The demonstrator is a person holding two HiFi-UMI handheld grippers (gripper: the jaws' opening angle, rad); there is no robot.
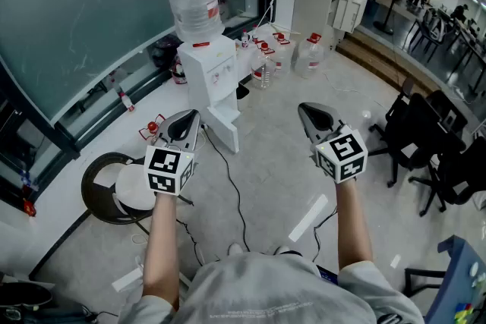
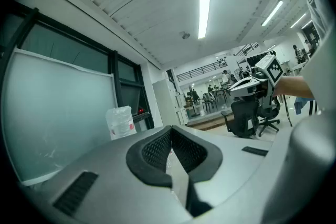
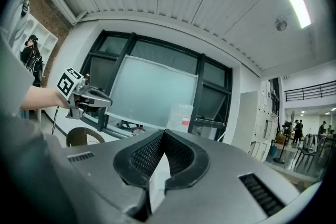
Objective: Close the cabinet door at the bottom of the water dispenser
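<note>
The white water dispenser point(image 1: 211, 72) stands on the floor ahead by the glass wall, with a clear bottle point(image 1: 195, 4) on top. At its foot the cabinet door point(image 1: 225, 128) hangs open toward me. My left gripper point(image 1: 189, 120) is held level in front of the dispenser, short of the door, shut and empty. My right gripper point(image 1: 307, 111) hovers level to the right, also shut with nothing in it. In the left gripper view the jaws point(image 2: 170, 129) meet at the tips and the bottle point(image 2: 121, 121) shows beyond. The right gripper view shows closed jaws point(image 3: 164, 132) and the bottle point(image 3: 181, 115).
A round black stool point(image 1: 120, 190) with a white seat stands at the left. Several water bottles point(image 1: 307, 57) sit on the floor behind the dispenser. A black cable point(image 1: 231, 186) runs across the floor. Black office chairs point(image 1: 425, 140) crowd the right, and a blue table corner point(image 1: 463, 284) shows at the bottom right.
</note>
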